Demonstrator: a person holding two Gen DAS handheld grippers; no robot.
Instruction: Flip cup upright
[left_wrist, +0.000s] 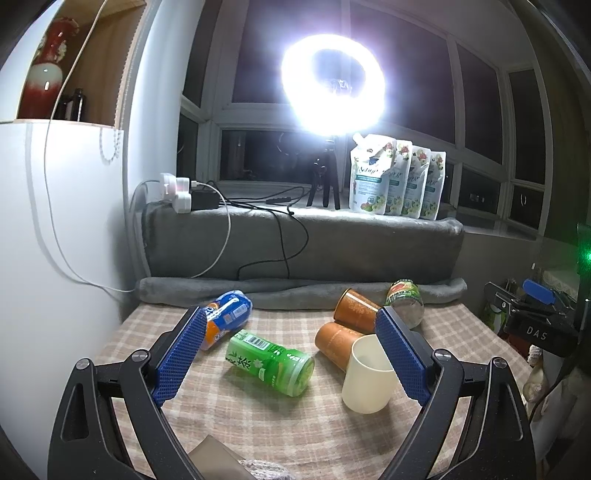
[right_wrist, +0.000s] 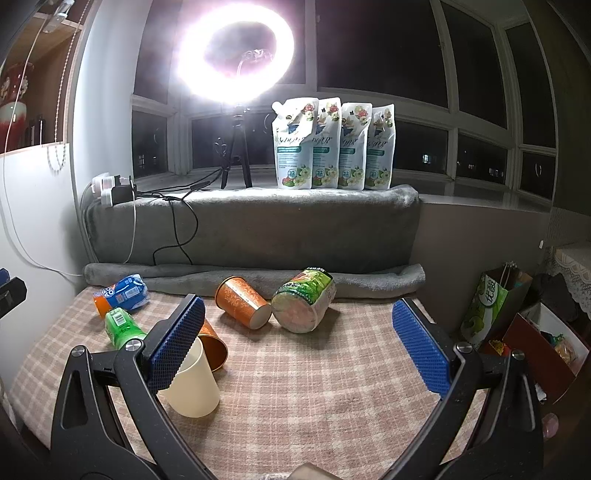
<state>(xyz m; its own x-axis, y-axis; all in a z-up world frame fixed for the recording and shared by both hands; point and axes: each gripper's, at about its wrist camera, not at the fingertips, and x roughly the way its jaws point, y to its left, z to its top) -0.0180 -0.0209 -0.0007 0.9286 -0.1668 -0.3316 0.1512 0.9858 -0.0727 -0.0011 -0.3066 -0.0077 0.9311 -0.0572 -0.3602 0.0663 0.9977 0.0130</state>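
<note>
A cream plastic cup (left_wrist: 367, 376) stands upright on the checked tablecloth, partly behind my left gripper's right finger; it also shows in the right wrist view (right_wrist: 192, 384) behind my right gripper's left finger. Two orange patterned cups lie on their sides: one (left_wrist: 354, 305) (right_wrist: 242, 302) farther back, one (left_wrist: 334, 341) (right_wrist: 212, 345) right next to the cream cup. My left gripper (left_wrist: 291, 354) is open and empty above the table. My right gripper (right_wrist: 299, 347) is open and empty.
A green tea bottle (left_wrist: 271, 363) (right_wrist: 123, 328), a blue-orange bottle (left_wrist: 223, 317) (right_wrist: 122, 291) and a green-labelled jar (left_wrist: 406, 301) (right_wrist: 304, 304) lie on the table. A grey blanket-covered ledge (right_wrist: 258, 221) stands behind, with pouches (right_wrist: 332, 144), ring light and cables. Bags (right_wrist: 487, 306) stand right of the table.
</note>
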